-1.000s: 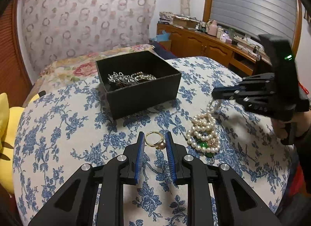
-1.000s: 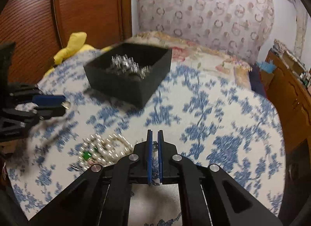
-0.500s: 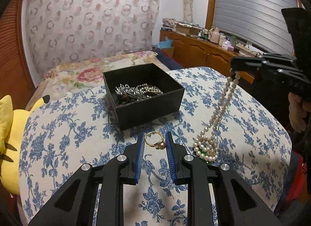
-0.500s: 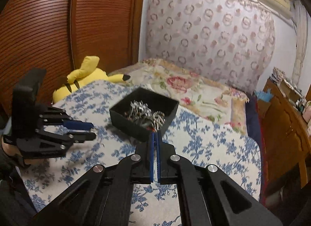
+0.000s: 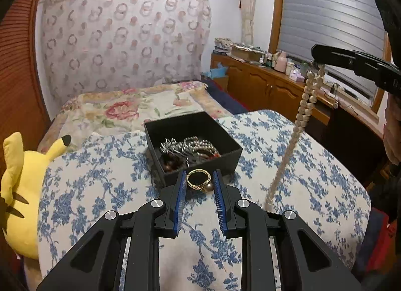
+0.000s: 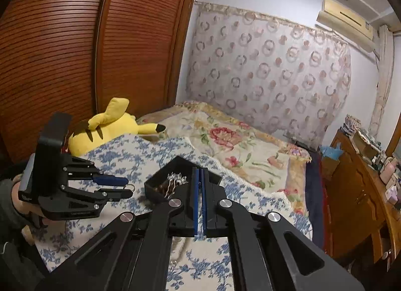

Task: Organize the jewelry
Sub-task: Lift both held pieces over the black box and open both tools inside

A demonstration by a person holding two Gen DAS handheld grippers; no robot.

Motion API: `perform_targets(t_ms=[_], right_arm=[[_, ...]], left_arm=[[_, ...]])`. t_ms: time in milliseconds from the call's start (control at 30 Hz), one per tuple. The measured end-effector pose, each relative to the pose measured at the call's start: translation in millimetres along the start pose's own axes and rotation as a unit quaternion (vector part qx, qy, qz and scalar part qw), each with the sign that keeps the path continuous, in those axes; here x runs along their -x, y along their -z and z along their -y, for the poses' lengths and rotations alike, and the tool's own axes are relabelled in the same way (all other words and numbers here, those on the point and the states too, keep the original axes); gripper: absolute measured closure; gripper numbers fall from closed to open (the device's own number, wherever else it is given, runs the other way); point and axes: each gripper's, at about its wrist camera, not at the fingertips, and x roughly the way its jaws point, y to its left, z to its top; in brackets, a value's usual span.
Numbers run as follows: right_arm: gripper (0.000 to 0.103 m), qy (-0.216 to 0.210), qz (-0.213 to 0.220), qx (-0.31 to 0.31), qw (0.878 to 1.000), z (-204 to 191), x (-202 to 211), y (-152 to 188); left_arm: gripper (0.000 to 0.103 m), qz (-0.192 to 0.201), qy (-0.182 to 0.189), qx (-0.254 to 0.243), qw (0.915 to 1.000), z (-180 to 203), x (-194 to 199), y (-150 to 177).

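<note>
Blue-flowered cloth over the surface (image 5: pixel 313 165), filling the lower half of the left wrist view. Behind it, upper centre, a bed (image 5: pixel 130 108) with a rose-patterned cover; a yellow plush toy (image 5: pixel 22 185) at the left edge of the frame.

At centre frame, a black open box (image 5: pixel 226 149) standing on the cloth, holding a tangle of silver chain and beaded pieces (image 5: pixel 188 145).

Upper right of the same view: right gripper (image 5: pixel 316 56), fingers pressed together, pinching the top of a pearl necklace (image 5: pixel 304 108). Strand hanging down in a long slanted line toward lower centre, its lower end hidden behind the left gripper's body, well right of the box. In the right wrist view, bottom centre, those blue pads nearly touching, a few pearls visible below them.

Lower centre of the left wrist view: left gripper (image 5: pixel 199 181), fingers (image 5: pixel 181 190) partly spread and pinching a gold ring (image 5: pixel 199 180) between their tips, just in front of the box's near wall. A small brownish bead on the ring's lower right side.
</note>
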Motion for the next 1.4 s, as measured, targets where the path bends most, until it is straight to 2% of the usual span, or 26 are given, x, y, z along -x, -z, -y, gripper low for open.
perform_targets(t_ms=[467,833,1067,1400], right_arm=[[0.100,0.034,0.030,0.016,0.999,13.9,-12.0,-63.9],[0.100,0.055,0.023,0.026,0.998,18.6,-58.9,-97.3],[0.100,0.061,-0.011,0.011,0.998,23.5,-109.0,-84.6],[0.097,0.009,-0.090,-0.030,0.995,14.9,-167.4,-26.5]], left_arm=[[0.083,0.004,-0.019,0.003,0.9998,-16.3,-14.7,-29.9],[0.082,-0.019,-0.024,0.009,0.9995,-27.4,-52.8,-36.3],[0.082,-0.031,-0.023,0.023,0.9990,-35.3,-73.7,-37.3],[0.082,-0.036,-0.023,0.029,0.9987,-37.5,-84.0,-40.9]])
